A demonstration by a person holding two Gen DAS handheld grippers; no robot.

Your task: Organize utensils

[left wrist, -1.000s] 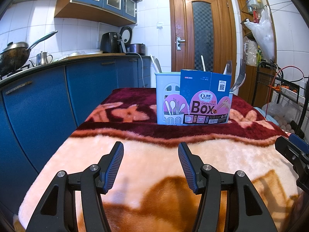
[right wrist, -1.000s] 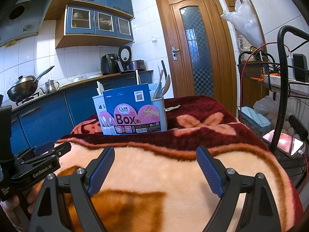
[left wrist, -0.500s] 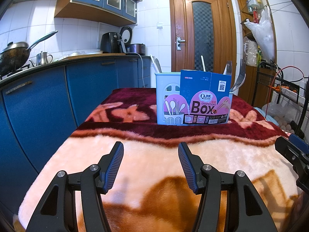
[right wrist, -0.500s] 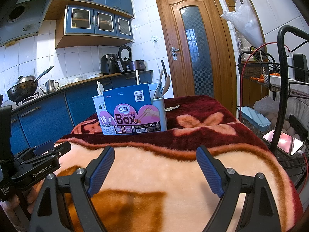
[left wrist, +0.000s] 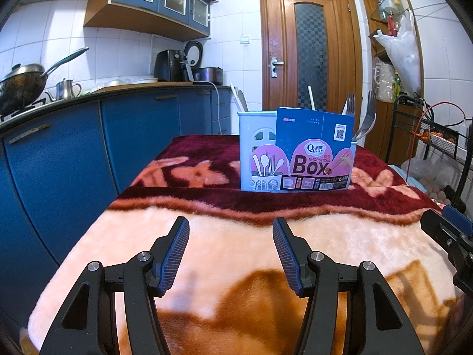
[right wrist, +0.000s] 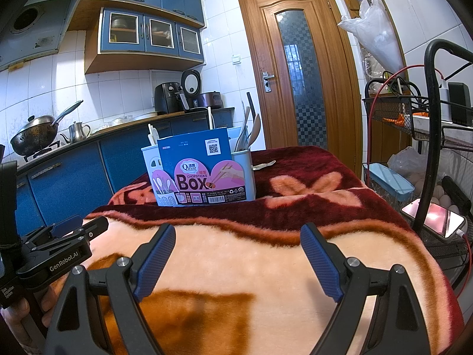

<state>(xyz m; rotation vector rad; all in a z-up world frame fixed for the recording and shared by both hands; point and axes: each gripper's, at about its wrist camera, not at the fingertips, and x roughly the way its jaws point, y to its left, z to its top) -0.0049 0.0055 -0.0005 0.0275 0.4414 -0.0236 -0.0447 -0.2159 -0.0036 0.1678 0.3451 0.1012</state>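
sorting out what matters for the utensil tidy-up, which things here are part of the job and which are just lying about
Part of the job:
- utensil holder
- forks
- spoon on the blanket
- left hand-held gripper, open
- right hand-held gripper, open

Just lying about:
- wok
- kettle
- air fryer
- phone

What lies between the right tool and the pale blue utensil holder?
Only bare plush blanket, peach then maroon, between the open right tool and the pale blue plastic utensil holder; the right wrist view shows it.
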